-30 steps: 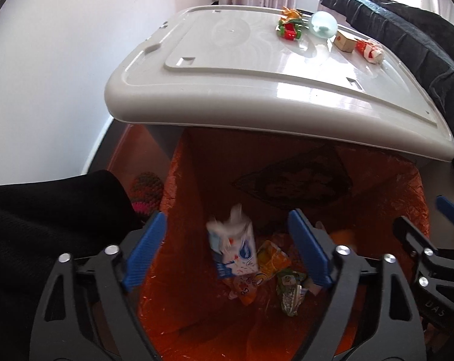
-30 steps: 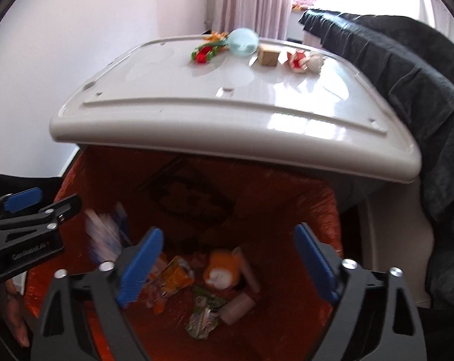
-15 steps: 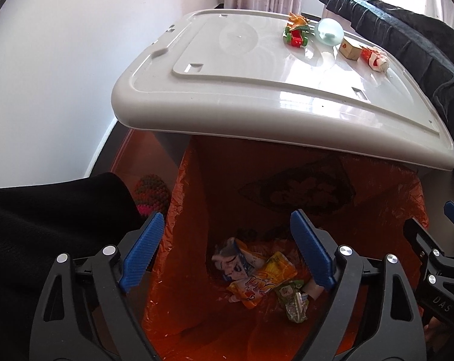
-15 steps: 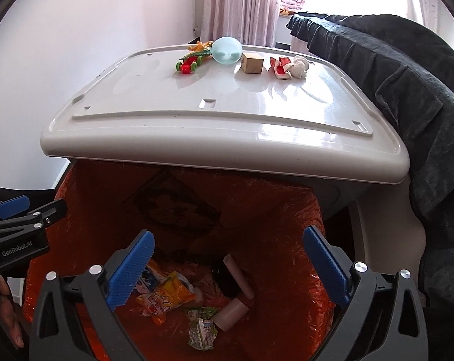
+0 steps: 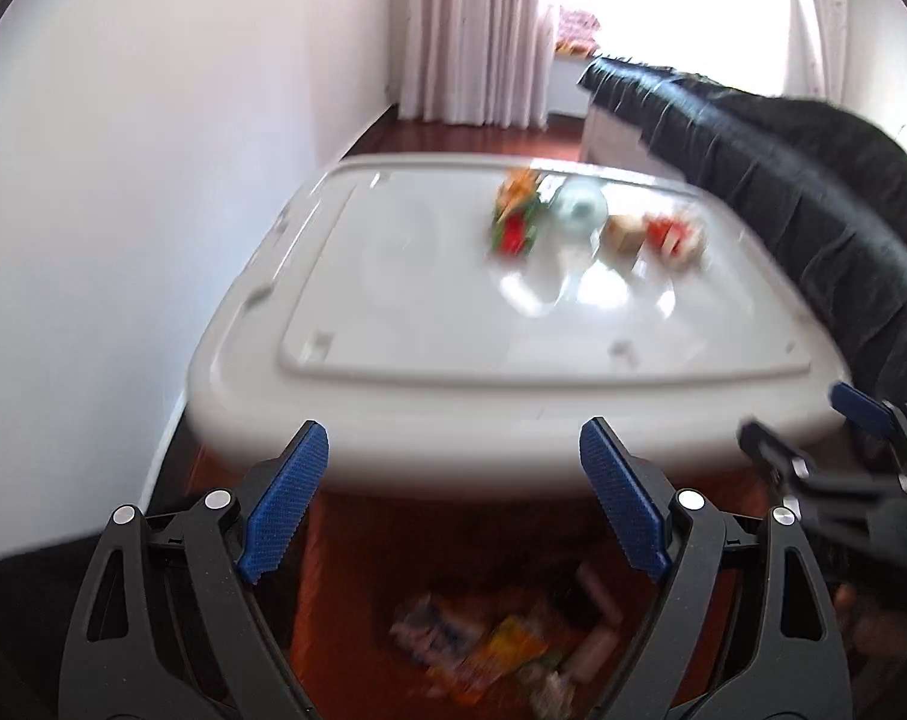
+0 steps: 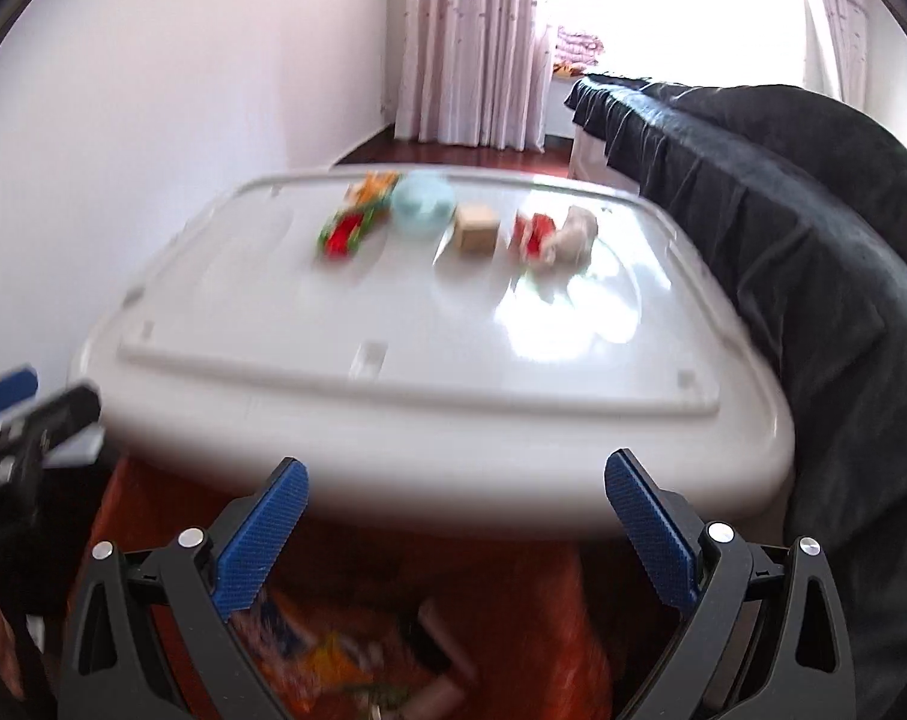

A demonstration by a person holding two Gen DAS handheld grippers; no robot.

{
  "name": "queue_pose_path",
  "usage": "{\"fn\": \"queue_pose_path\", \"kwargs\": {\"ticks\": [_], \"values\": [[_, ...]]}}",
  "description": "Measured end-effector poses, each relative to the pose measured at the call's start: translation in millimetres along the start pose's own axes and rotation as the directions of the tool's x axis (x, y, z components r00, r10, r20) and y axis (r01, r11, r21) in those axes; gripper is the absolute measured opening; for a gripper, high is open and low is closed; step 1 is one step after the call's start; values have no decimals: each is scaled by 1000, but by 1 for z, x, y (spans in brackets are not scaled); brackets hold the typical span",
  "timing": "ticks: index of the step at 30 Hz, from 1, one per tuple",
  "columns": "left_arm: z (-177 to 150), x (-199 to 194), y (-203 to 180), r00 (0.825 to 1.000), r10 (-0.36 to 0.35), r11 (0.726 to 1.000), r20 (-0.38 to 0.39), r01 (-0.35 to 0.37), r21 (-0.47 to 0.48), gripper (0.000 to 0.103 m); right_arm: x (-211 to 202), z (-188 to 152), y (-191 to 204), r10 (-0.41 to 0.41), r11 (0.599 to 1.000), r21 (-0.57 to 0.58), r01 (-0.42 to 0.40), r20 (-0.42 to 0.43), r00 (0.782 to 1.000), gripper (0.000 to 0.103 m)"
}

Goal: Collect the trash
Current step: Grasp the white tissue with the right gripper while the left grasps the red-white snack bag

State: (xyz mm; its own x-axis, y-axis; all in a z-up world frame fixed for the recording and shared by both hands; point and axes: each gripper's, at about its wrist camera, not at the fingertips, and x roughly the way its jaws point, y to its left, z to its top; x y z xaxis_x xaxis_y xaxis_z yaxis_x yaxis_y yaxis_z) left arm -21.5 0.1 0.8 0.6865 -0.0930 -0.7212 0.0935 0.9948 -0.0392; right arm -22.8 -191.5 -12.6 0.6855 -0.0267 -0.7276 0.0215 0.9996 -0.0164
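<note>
Two empty ribbed claws (image 5: 453,462) (image 6: 453,498) above blurred, perhaps crumpled wrappers (image 5: 483,654).

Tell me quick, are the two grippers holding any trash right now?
Left gripper: open, holding nothing.
Right gripper: open, holding nothing.

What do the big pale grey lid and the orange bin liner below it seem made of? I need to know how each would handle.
The pale grey lid looks like moulded hard plastic with a glossy finish: window glare reflects off it, and its ridge and rounded rim look moulded. The orange bin liner looks like thin plastic film, crinkled and slightly shiny, though blur leaves this uncertain.
</note>
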Motion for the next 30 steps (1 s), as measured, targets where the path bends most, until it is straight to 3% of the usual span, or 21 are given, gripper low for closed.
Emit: {"fn": "queue_pose_path", "kwargs": {"ticks": [4, 8, 15, 20, 24, 26, 27, 28, 30], "values": [[25, 10, -14, 999, -26, 1000, 39, 26, 4, 84, 24, 50, -31, -32, 999, 41, 31, 36, 999, 98], [34, 19, -23, 997, -45, 999, 55, 43, 20, 84, 72, 105, -59, -123, 992, 17, 123, 36, 992, 97], [30, 31, -33, 996, -24, 995, 86, 15, 97, 84, 171, 182, -93, -213, 976, 40, 215, -34, 976, 97], [27, 40, -31, 998, -34, 993, 44, 29, 112, 84, 229, 203, -98, -227, 972, 34, 233, -124, 966, 94], [28, 45, -25, 998, -63, 995, 9, 62, 73, 84, 257, 205, -99, -220, 971, 55, 234, -196, 956, 81], [29, 45, -23, 997, -72, 996, 7, 71, 59, 84, 265, 205, -101, -216, 970, 61, 235, -224, 950, 60], [29, 46, -23, 997, -72, 996, 8, 71, 57, 84, 269, 205, -102, -210, 971, 64, 232, -246, 946, 42], [29, 46, -22, 997, -70, 996, 8, 70, 56, 84, 272, 204, -104, -195, 972, 73, 221, -266, 944, 29], [28, 48, -23, 997, -71, 996, -1, 71, 54, 84, 269, 202, -106, -181, 972, 97, 214, -271, 945, 24]]}}
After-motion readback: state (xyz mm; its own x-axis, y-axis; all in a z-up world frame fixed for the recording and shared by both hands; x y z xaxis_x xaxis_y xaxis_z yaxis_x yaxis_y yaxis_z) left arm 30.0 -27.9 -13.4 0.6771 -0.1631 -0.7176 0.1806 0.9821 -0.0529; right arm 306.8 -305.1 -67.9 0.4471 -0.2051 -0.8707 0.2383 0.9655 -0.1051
